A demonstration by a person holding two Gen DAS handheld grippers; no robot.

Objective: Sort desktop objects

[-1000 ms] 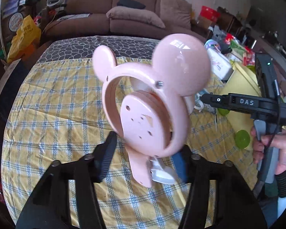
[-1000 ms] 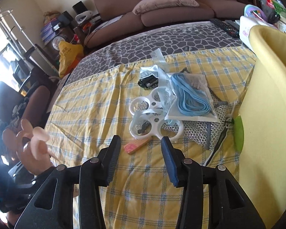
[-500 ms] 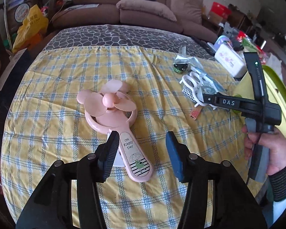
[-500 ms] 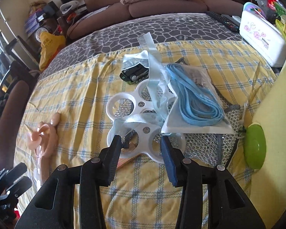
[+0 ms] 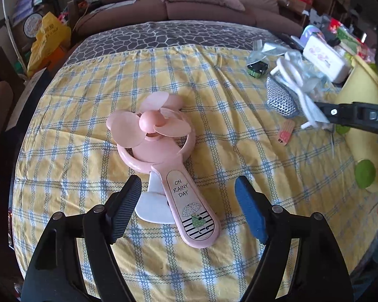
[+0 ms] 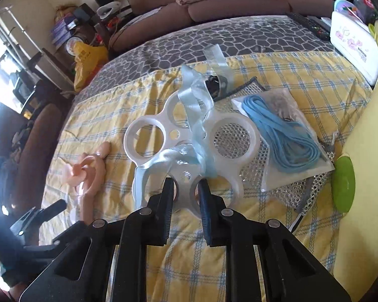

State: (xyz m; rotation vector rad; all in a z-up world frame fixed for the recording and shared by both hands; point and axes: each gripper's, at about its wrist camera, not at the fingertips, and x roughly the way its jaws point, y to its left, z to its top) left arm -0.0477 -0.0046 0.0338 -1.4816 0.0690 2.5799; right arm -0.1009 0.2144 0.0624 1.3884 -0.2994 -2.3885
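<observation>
Pink plastic, the hand fan [image 5: 163,156] lies flat on the checked cloth [image 5: 75,100], handle running back between your left gripper's [image 5: 189,206] fingers, which have just been spreading and touch nothing. Further right, the white ring frame [image 6: 189,151] sits straight ahead of your right gripper [image 6: 186,188], nearest that hand; its jaws have just been closing and now pinch the frame's near edge.
</observation>
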